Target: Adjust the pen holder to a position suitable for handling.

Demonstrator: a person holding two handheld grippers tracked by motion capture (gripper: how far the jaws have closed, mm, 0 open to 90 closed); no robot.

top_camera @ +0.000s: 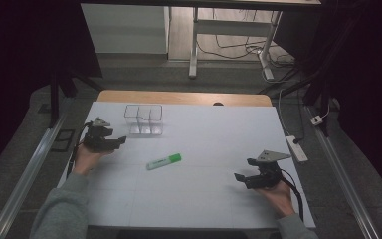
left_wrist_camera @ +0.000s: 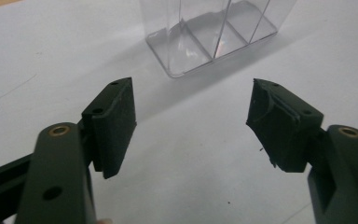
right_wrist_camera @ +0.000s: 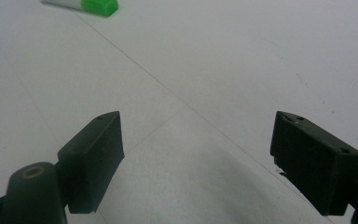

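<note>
A clear plastic box point(top_camera: 143, 120) with several compartments stands on the white table sheet point(top_camera: 209, 134) at the back left. A green and white highlighter point(top_camera: 163, 161) lies flat near the middle. My left gripper point(top_camera: 118, 138) sits just left of the box and a little nearer, pointing right. In the left gripper view its jaws stand open point(left_wrist_camera: 192, 93) with nothing between them, and the box point(left_wrist_camera: 214, 32) is ahead. My right gripper point(top_camera: 242, 168) rests at the front right, open and empty point(right_wrist_camera: 196, 119), aimed left, with the highlighter point(right_wrist_camera: 93, 5) far ahead.
A wooden table edge point(top_camera: 184, 97) shows behind the white sheet. A white power strip point(top_camera: 297, 148) lies off the right edge. Metal rails point(top_camera: 30, 169) run along both sides. A desk frame point(top_camera: 194, 45) and cables stand on the floor beyond.
</note>
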